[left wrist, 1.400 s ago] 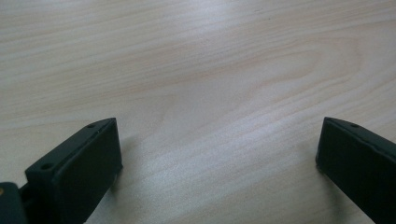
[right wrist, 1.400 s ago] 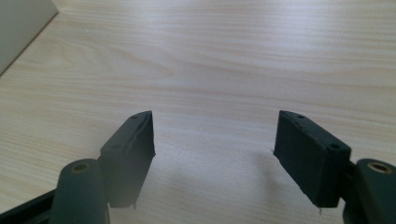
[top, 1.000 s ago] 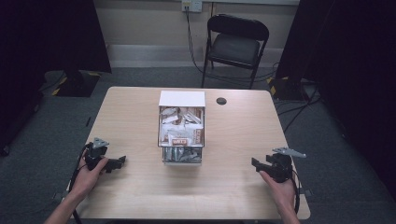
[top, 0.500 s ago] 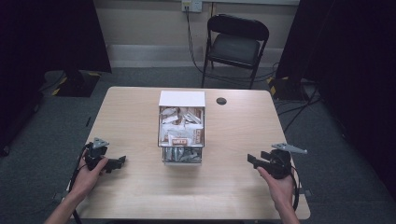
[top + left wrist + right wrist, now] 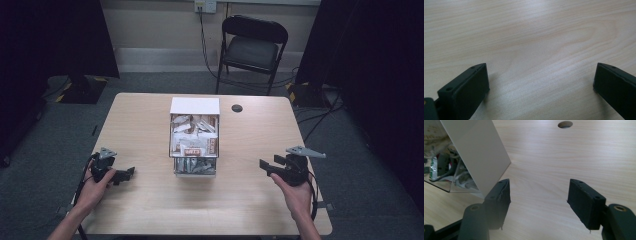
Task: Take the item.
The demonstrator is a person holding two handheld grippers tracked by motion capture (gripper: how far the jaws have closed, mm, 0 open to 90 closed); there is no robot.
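As we see it: clear box (image 5: 194,145), white lid, packets inside, mid-table.
Right gripper (image 5: 539,192): released, shows box's white side.
Left gripper (image 5: 540,80): released, over bare table (image 5: 536,32).

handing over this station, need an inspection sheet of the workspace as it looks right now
surface: light wood table, with a round hole near its far edge
job's things: white box with a clear front, packed with small packets, at the table's middle
clutter: nothing seen
grippers: left gripper low over the table at the left, jaws open, nothing between them; right gripper at the right, pointing toward the box, jaws open and empty
cables: one trails from each gripper along the forearm; more cables on the floor at the right
surroundings: black folding chair behind the table, wall socket, dark curtains at both sides, grey carpet
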